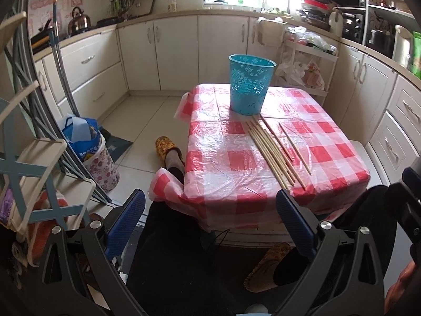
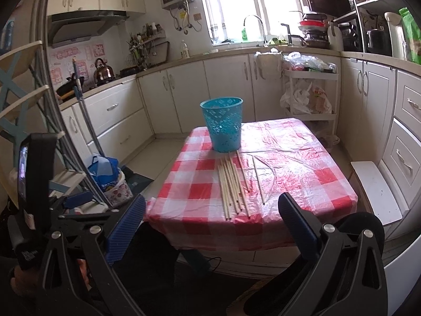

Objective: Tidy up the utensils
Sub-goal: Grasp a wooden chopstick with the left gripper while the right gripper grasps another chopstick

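Several long wooden chopsticks [image 1: 273, 150] lie side by side on the red and white checked tablecloth [image 1: 223, 163], in front of a blue perforated basket [image 1: 250, 87] that stands upright at the table's far side. The chopsticks [image 2: 232, 184] and the basket [image 2: 223, 125] also show in the right wrist view. My left gripper [image 1: 210, 216] is open and empty, held back from the table's near edge. My right gripper [image 2: 213, 218] is open and empty, also short of the near edge.
The small table [image 2: 302, 163] stands in a kitchen with white cabinets [image 2: 181, 94] around it. A white rack with plastic bags [image 2: 307, 97] is behind it, a white stool [image 2: 376, 192] on the right, and bags and a folding frame [image 1: 86, 147] on the left floor. The person's slippered feet [image 1: 168, 150] are under the table.
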The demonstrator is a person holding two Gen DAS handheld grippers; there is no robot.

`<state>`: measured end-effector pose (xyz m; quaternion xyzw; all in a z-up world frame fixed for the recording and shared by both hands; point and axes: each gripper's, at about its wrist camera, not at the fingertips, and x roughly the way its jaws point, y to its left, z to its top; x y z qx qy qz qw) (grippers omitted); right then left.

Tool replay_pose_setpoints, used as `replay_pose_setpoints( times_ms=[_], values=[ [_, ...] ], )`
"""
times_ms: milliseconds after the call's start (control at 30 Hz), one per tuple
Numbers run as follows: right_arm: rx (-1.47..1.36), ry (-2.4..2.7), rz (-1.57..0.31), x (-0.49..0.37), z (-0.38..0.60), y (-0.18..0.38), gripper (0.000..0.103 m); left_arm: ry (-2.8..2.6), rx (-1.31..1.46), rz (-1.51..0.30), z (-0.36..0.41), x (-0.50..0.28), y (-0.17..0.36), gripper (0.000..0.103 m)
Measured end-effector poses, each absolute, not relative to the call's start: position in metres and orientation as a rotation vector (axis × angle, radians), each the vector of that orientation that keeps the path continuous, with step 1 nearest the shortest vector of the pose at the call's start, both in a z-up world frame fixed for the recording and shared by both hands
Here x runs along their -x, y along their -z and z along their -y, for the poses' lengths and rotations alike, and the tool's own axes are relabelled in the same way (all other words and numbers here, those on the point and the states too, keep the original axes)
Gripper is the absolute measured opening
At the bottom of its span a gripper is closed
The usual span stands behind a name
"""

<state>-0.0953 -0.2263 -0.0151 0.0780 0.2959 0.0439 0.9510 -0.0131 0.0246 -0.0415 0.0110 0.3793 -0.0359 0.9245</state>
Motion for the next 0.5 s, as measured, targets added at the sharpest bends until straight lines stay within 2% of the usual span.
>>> replay_pose_setpoints(
  times_ms=[333, 400, 467, 500],
  values=[
    [-0.121, -0.023, -0.713, 0.004, 0.269, 0.064, 0.096, 0.09, 0.031, -0.813, -0.012, -0.061, 0.073, 0.095],
    [-0.109, -0.029, -0.738, -0.021, 0.275, 0.076, 0.093, 0.102, 0.027, -0.83, -0.002, -0.079, 0.08, 0.095],
    [-0.093, -0.044, -0.767, -0.043, 0.277, 0.088, 0.079, 0.095, 0.014, -0.841, 0.009, -0.097, 0.09, 0.095],
    [-0.082, -0.05, -0.789, -0.056, 0.278, 0.096, 0.076, 0.091, 0.008, -0.849, 0.014, -0.106, 0.095, 0.095]
  ],
)
